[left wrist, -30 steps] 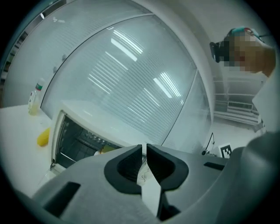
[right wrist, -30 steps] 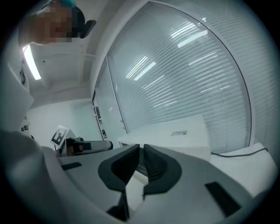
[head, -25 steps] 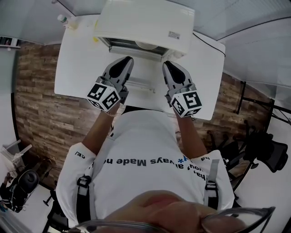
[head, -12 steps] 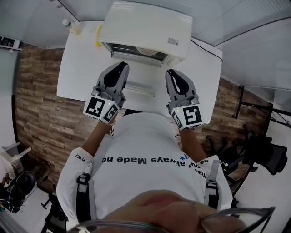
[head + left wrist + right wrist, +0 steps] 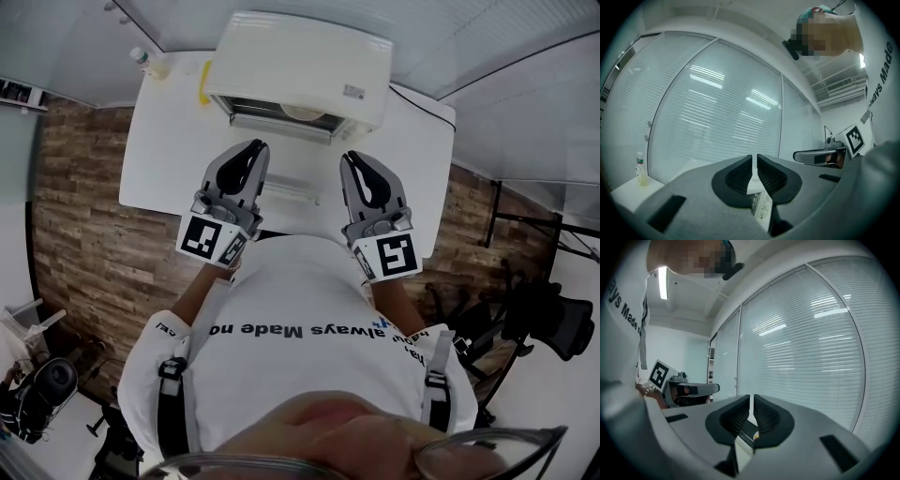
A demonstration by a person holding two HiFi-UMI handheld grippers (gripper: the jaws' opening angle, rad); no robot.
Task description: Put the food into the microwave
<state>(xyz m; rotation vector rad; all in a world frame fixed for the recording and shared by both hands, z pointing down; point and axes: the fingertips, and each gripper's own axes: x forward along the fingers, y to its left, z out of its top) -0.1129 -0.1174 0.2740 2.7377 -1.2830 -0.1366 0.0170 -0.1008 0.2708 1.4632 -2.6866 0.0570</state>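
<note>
Head view: the microwave stands at the upper centre of the frame, on the far part of the white surface. Its front opening faces me, and a pale round shape, the food or its plate, sits inside the opening. I cannot tell which of the two it is.

My left tongs hang over the near part of the surface, left of centre, tips toward the microwave. My right tongs hang level with them, right of centre, and well apart from them. A pale bar-shaped part shows between the two; I cannot tell what it belongs to. Neither pair touches the microwave.

Left gripper view: the left tongs are pressed together to a thin slit, with nothing pinched. A white panel edge shows through the slit. A small bottle stands at the lower left of the frame, in front of the window blinds. The right tongs appear at the right edge.

Right gripper view: the right tongs are likewise pressed together to a thin slit, with nothing pinched. A dark strip shows through the slit. The left tongs appear at the left.

In the head view the bottle stands at the upper left corner of the surface. Wooden floor fills the left of the frame.
</note>
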